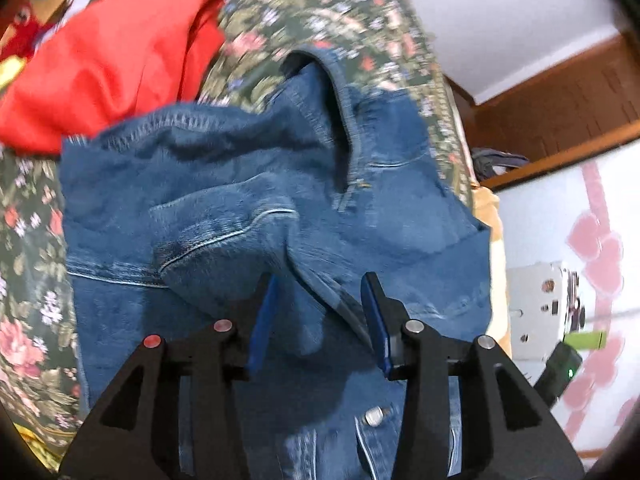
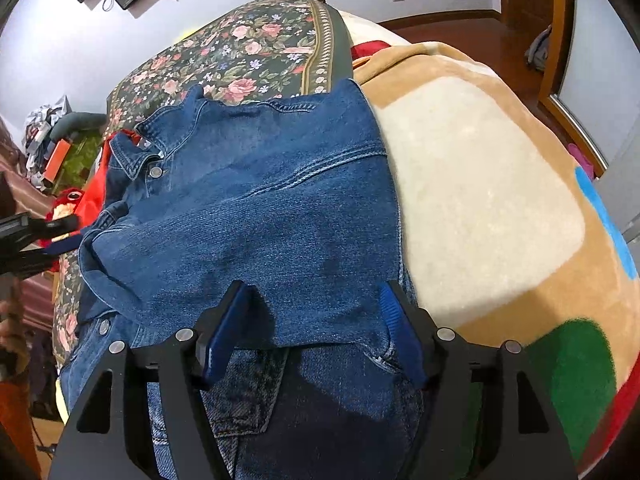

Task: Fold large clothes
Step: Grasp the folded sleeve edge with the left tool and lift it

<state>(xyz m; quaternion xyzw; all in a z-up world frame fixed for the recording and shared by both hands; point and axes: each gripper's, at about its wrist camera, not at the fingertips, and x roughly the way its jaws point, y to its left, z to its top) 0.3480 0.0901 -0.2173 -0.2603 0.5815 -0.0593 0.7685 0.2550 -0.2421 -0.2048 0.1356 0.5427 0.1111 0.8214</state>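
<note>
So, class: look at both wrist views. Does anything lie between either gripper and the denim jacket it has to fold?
Nothing visible does. The left gripper hangs open right over the denim jacket, a ridge of cloth between its fingers. The right gripper is open too, over the jacket's folded edge. The red garment lies beyond, on the floral bedspread.

jacket (image 2: 260, 208): matt denim, metal snaps | bedspread (image 2: 248, 56): floral cloth | blanket (image 2: 480, 208): fuzzy fleece

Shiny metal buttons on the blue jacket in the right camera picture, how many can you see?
2: one button below the collar of the denim jacket, another button lower down its left edge. Folds may hide more.
</note>
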